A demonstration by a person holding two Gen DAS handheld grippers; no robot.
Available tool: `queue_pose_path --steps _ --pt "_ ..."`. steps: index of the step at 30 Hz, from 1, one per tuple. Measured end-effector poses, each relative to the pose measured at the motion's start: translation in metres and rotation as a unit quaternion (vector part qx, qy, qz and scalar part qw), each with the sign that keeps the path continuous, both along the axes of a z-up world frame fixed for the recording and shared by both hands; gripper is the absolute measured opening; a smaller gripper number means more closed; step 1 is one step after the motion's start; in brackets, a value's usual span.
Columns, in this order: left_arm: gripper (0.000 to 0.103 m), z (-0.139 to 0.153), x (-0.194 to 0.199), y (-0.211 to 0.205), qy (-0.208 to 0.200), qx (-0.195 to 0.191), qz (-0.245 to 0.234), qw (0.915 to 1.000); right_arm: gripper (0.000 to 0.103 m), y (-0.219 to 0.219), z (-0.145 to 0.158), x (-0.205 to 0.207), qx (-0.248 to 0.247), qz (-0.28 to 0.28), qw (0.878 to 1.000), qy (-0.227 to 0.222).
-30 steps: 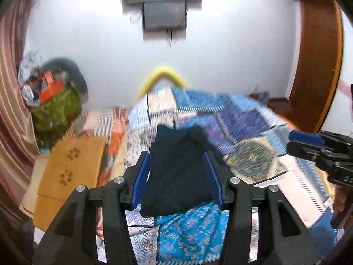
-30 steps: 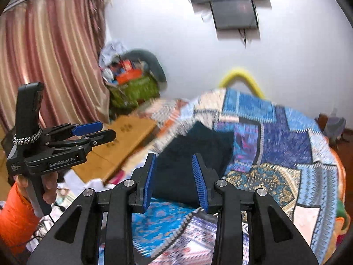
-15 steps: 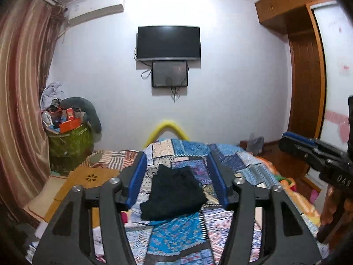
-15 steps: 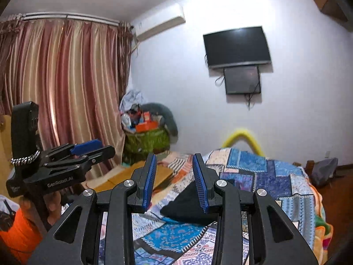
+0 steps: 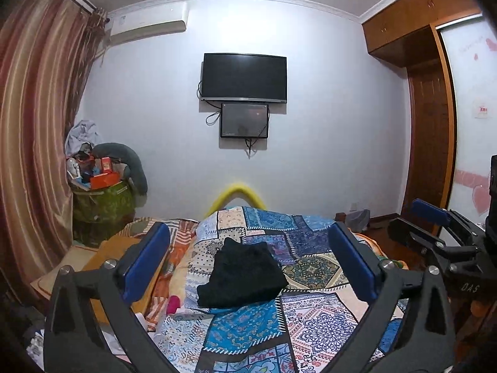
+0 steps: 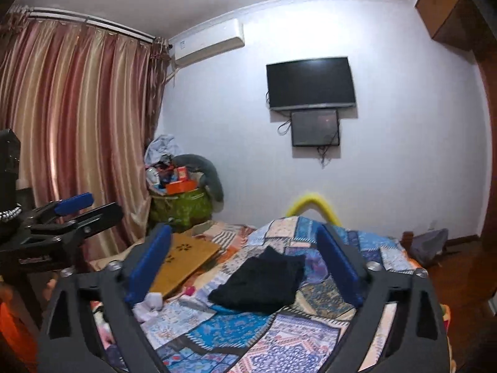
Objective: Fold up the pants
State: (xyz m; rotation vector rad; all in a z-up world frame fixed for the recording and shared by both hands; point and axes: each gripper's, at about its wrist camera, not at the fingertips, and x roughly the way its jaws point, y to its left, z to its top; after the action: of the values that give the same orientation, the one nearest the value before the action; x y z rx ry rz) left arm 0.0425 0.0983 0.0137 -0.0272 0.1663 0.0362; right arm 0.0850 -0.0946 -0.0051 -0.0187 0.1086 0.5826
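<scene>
Black pants point(image 5: 240, 275) lie folded in compact stack, centre of frame, on patchwork bedspread point(image 5: 313, 320). Left tongs point(image 5: 248, 267) and right tongs point(image 6: 242, 269) both empty, jaws opening wide, well apart from the cloth. Folding looks finished; nothing obvious left.

The right gripper point(image 5: 435, 230) is cut off by the left-wrist frame's right edge.
</scene>
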Motion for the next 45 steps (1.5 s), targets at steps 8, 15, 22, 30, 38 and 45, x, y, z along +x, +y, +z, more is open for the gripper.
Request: queue_pose_path --steps 8,15,22,30,38,45 --pt "0.103 -0.008 -0.004 -0.001 -0.002 0.011 0.014 0.9998 0.103 -0.005 -0.001 -0.007 -0.003 0.0 1.0 0.005" --pt "0.103 -0.014 0.0 -0.002 0.003 0.002 0.014 0.9999 0.103 -0.009 -0.006 -0.009 -0.004 -0.003 1.0 0.008" --pt "0.103 -0.017 0.004 0.0 0.012 -0.004 0.017 0.9998 0.103 -0.012 -0.005 -0.01 -0.002 -0.006 1.0 0.013" --pt "0.103 -0.02 0.008 -0.001 0.016 -0.001 0.02 0.9997 0.103 -0.014 -0.005 -0.008 0.0 -0.008 1.0 0.022" --pt "0.103 -0.022 0.011 -0.005 0.025 -0.001 0.015 0.9996 0.103 -0.017 -0.005 -0.008 0.003 -0.01 1.0 0.028" --pt "0.103 -0.025 0.013 -0.008 0.031 -0.001 0.01 0.9995 0.103 -0.02 -0.005 -0.007 0.003 -0.011 0.999 0.03"
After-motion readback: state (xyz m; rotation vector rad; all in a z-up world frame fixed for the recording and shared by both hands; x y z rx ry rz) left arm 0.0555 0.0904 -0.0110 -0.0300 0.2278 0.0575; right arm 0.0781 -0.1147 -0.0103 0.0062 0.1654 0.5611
